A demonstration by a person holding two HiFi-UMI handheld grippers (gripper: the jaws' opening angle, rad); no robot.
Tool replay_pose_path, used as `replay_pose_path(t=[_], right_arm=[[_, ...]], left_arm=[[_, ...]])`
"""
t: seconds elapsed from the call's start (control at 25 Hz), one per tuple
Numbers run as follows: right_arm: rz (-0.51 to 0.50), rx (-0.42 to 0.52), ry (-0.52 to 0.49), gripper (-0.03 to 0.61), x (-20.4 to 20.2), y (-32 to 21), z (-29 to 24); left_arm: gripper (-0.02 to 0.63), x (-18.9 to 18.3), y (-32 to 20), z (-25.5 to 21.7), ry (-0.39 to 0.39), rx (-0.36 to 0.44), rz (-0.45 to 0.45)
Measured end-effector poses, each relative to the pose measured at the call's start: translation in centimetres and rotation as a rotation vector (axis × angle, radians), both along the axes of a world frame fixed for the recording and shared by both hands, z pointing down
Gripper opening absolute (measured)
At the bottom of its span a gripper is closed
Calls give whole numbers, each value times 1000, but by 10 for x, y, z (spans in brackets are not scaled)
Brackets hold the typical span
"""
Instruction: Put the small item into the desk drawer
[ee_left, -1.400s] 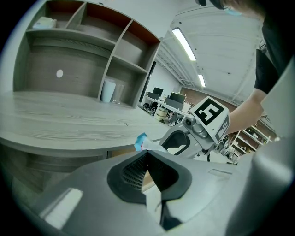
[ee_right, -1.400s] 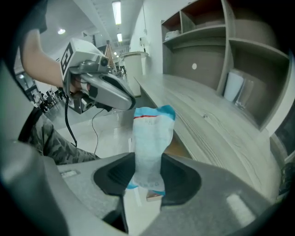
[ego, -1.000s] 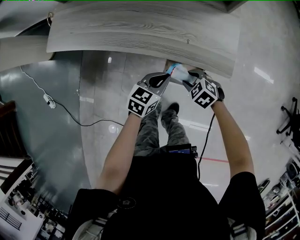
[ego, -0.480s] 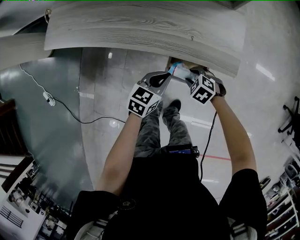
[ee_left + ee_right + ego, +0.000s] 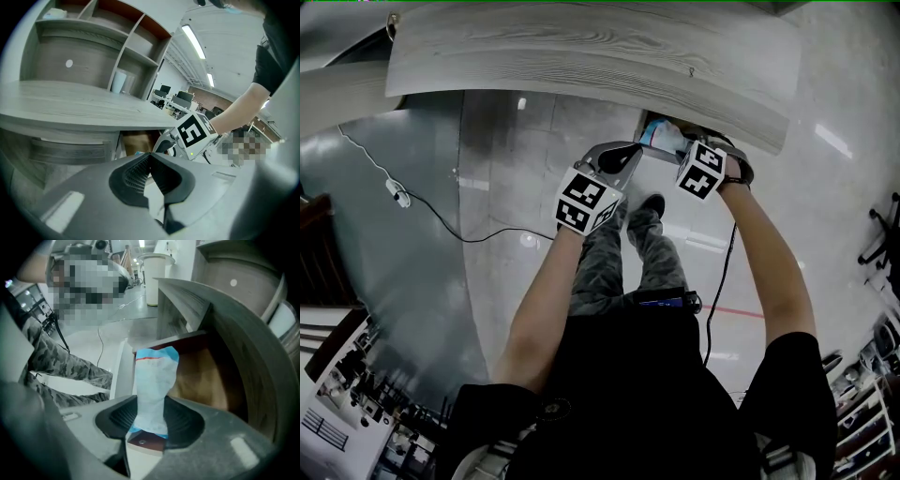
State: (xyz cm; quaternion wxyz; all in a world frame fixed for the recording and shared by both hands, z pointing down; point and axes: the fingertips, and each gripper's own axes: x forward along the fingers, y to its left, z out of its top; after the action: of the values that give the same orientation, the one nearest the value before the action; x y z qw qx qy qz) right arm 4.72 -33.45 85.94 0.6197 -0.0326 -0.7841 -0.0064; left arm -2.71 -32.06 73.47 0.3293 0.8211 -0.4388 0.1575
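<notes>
Packet at the open drawer.
I am pinching the light-blue packet [image 5: 154, 380] in the right hand-held gripper [image 5: 150, 417], over the drawer [image 5: 206, 376] mouth; the left hand-held gripper [image 5: 150, 158] is pressing its jaws together, empty.

There are two claws, the left claw [image 5: 630, 150] and the right claw [image 5: 673, 150]. There are two marker cubes, the left cube [image 5: 587, 202] and the right cube [image 5: 705, 171]. There is one blue and white packet [image 5: 152, 390]. There is one open drawer [image 5: 206, 376] and one grey wooden surface [image 5: 581, 56]. One white cable [image 5: 366, 159] lies on the floor [image 5: 506, 150]. Two arms show, the left arm [image 5: 534, 300] and the right arm [image 5: 769, 272].
</notes>
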Motion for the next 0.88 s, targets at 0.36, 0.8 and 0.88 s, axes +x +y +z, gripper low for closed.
replay_pose_path(t=[0.36, 0.8, 0.88], right_arm=[[-40, 39, 63, 169, -1, -2, 20], [-90, 89, 116, 172, 1, -9, 40], [-89, 91, 117, 173, 0, -9, 42]], left_arm=[[2, -8, 3, 5, -8, -10, -12], [2, -13, 6, 15, -22, -20, -4], [2, -15, 8, 16, -24, -23, -5]])
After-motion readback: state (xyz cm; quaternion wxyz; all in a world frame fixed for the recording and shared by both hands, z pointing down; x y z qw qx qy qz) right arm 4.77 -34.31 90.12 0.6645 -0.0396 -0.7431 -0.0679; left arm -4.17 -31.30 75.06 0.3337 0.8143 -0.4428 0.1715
